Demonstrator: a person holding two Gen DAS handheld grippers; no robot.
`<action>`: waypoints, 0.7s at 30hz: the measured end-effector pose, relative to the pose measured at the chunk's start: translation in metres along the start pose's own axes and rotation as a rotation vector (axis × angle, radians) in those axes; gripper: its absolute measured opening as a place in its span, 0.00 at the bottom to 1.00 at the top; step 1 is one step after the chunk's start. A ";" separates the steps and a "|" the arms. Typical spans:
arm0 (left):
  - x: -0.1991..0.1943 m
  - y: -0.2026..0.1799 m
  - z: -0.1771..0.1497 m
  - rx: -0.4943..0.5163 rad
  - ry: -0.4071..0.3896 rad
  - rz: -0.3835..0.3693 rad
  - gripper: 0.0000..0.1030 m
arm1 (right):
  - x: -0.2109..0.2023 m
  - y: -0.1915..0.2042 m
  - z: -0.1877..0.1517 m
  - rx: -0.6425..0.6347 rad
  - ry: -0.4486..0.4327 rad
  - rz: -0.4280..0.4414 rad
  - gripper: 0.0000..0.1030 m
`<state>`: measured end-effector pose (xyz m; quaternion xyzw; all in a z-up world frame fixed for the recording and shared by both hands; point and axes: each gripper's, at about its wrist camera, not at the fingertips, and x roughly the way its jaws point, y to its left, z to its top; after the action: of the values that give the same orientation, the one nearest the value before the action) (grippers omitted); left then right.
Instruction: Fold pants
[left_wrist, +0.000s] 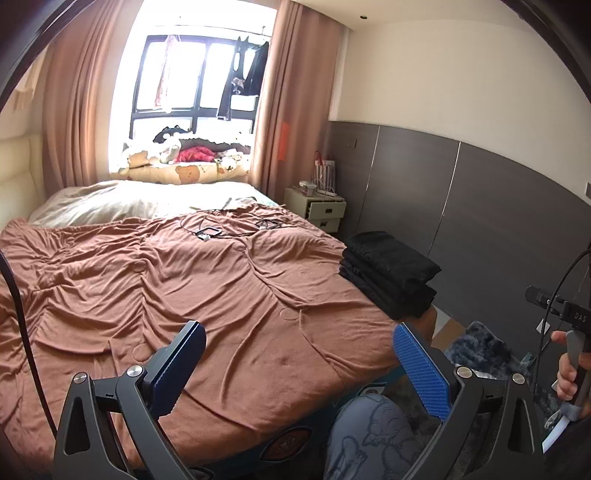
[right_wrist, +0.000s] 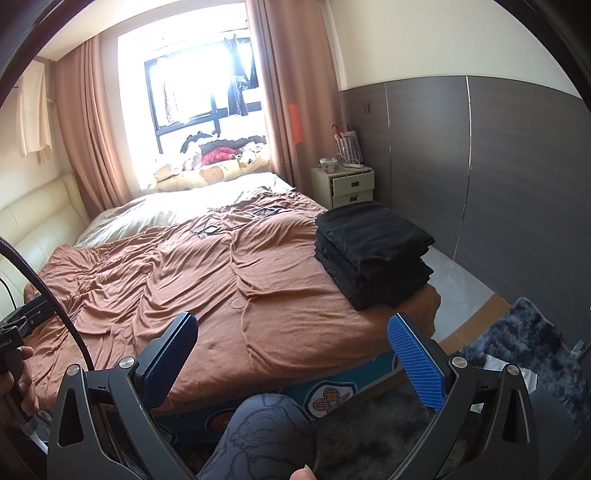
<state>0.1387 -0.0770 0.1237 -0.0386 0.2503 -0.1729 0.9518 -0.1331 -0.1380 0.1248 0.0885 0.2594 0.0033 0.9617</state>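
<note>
**Black pants stacked, both grippers empty**

Black folded fabric pants (right_wrist: 373, 254) lie in a neat stack of several layers at the right edge of the bed, on the rumpled rust-brown bedspread (right_wrist: 207, 280), with the cream bedside cabinet (right_wrist: 345, 184) beyond the stack, toward the window. The bedspread between the stack and the far cream headboard side shows no loose garment, only thin cables and small frames near its middle.

The left gripper (left_wrist: 295, 363) hangs over the foot of the bedspread, well apart from the stack, its blue-padded fingers (left_wrist: 421, 369) spread wide and grasping nothing. The right gripper (right_wrist: 291, 354) sits nearer the stack, likewise spread and empty.

By the look of it, the folding of the pieces in sight is finished. Any next move would call for fetching another pair and laying it flat on the bare spread beside the stack.

Letters reading "DAS" show on the other gripper's body at the left view's right edge; nothing else is legible.
</note>
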 end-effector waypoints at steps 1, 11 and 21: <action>-0.004 0.003 -0.003 -0.007 -0.009 0.003 0.99 | -0.001 0.002 -0.003 0.000 0.000 0.003 1.00; -0.039 0.024 -0.034 -0.035 -0.058 0.074 0.99 | -0.009 0.028 -0.033 -0.024 -0.025 -0.008 1.00; -0.049 0.027 -0.074 -0.015 -0.052 0.134 0.99 | -0.008 0.042 -0.069 -0.014 0.013 0.007 1.00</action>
<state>0.0711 -0.0336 0.0770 -0.0333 0.2287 -0.1057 0.9672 -0.1727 -0.0855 0.0773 0.0826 0.2650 0.0091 0.9607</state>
